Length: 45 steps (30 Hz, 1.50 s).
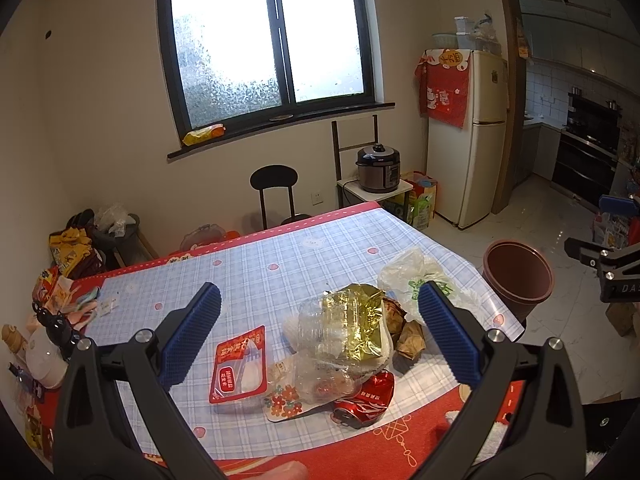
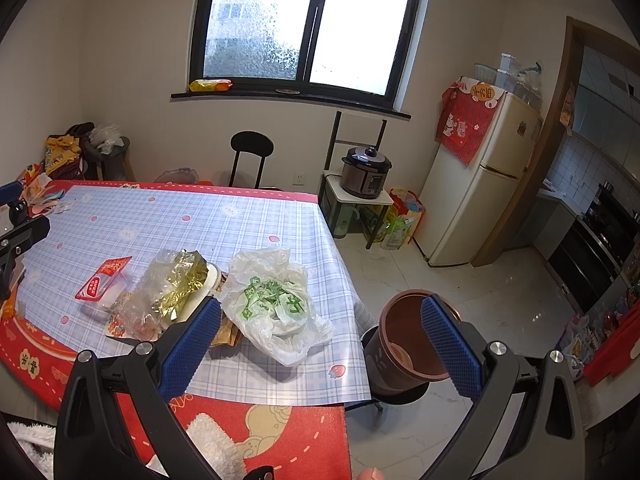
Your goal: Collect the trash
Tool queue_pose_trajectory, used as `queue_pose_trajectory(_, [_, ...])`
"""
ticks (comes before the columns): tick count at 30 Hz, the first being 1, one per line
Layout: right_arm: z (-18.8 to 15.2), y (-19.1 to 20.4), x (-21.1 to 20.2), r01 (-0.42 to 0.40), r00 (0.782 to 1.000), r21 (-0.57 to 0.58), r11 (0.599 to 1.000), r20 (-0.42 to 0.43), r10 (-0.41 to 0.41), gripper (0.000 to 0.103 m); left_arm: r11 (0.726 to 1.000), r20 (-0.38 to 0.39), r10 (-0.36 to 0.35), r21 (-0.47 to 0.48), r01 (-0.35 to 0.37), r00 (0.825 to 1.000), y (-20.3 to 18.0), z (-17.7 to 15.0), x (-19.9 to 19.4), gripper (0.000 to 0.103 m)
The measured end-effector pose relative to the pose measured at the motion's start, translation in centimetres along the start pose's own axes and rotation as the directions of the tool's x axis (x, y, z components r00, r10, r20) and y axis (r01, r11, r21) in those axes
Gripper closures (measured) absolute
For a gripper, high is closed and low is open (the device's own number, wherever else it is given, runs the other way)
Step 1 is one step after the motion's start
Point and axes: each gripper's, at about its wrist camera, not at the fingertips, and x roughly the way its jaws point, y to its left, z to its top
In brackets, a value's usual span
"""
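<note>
Blue ribbed pads line both grippers, and both stand wide apart with nothing between them; the left gripper (image 1: 320, 334) hovers over the heap of rubbish on the worktop (image 1: 256, 264), its spread jaws bracketing the crumpled gold foil wrapper (image 1: 362, 320) and the clear plastic packaging (image 1: 320, 332) straight ahead and below; the right gripper (image 2: 320, 338) hangs off the worktop's right edge, with the white plastic bag (image 2: 276, 304) ahead and a little to its left and the brown waste bin (image 2: 404, 340) just ahead to its right, standing on the floor beside the worktop corner. The heap runs roughly left to right across the worktop: red sachet (image 1: 239, 368), then foil and clear plastic, then brown paper scraps (image 1: 408, 336), then the white bag nearest the bin; a crushed red drinks can (image 1: 366, 400) lies at the near edge, long axis about across the left view. By my reading the left gripper is nearer the foil, sachet and can, while the right is nearer the bag and the bin, so a bag-to-bin move would be short and rightward. Writing: the sachet carries white Chinese characters, too small to read; the can's white lettering is illegible; the bag shows green print, unreadable; "DAS" shows on the right gripper's body at the edge of the left view.
</note>
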Motion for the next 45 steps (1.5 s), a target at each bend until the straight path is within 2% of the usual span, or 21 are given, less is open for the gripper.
queue_pose_trajectory(6, [-0.1,0.3,0.3,-0.006,1.0,0.011,1.0,-0.009,0.006,0.004,0.998,0.004,-0.034,-0.048,0.034,0.999,1.8,-0.5,0.3,0.005])
queue_pose_trajectory(9, [0.0,1.0,0.7,-0.036,0.999,0.024,0.999,-0.011,0.037,0.004,0.997,0.01,-0.043,-0.07,0.044,0.999,3.1,-1.1,0.3,0.005])
queue_pose_trajectory(14, [-0.1,2.5,2.2,-0.125,0.992,0.077,0.989,-0.012,0.126,0.004,0.992,0.025,0.016,-0.125,-0.013,1.0,6.8,-2.7,0.6,0.005])
queue_pose_trajectory(17, [-0.1,3.6,3.4,-0.168,0.985,0.105,0.98,-0.018,0.17,0.004,0.984,-0.003,0.055,-0.171,-0.055,0.998,10.1,-4.1,1.2,0.005])
queue_pose_trajectory(23, [0.0,6.9,5.9,-0.221,0.973,0.116,0.968,-0.034,0.226,0.004,0.969,-0.07,0.056,-0.236,-0.071,0.996,14.9,-6.8,2.9,0.005])
queue_pose_trajectory(28, [-0.3,10.5,8.6,-0.281,0.955,0.116,0.953,-0.061,0.289,0.004,0.96,-0.114,0.034,-0.271,-0.064,0.993,17.6,-9.2,4.7,0.006])
queue_pose_trajectory(36, [-0.7,17.3,15.3,-0.379,0.906,0.146,0.914,-0.142,0.398,0.004,0.961,-0.159,0.003,-0.272,-0.047,0.987,20.3,-12.2,9.0,0.006])
queue_pose_trajectory(38, [-0.7,18.7,16.8,-0.394,0.892,0.151,0.906,-0.174,0.417,0.006,0.96,-0.17,-0.015,-0.278,-0.033,0.985,20.7,-12.6,10.0,0.006])
queue_pose_trajectory(40, [-0.7,20.1,18.6,-0.407,0.88,0.15,0.901,-0.198,0.431,0.023,0.962,-0.181,-0.034,-0.274,-0.017,0.983,20.8,-12.9,10.9,0.007])
queue_pose_trajectory(41, [-0.9,20.6,19.5,-0.398,0.88,0.151,0.905,-0.215,0.423,0.027,0.963,-0.183,-0.04,-0.271,-0.011,0.982,20.9,-13.1,11.3,0.007])
queue_pose_trajectory(45, [-1.9,21.5,22.8,-0.375,0.868,0.208,0.903,-0.262,0.421,0.03,0.963,-0.198,-0.056,-0.269,0.001,0.979,21.2,-13.5,12.6,0.008])
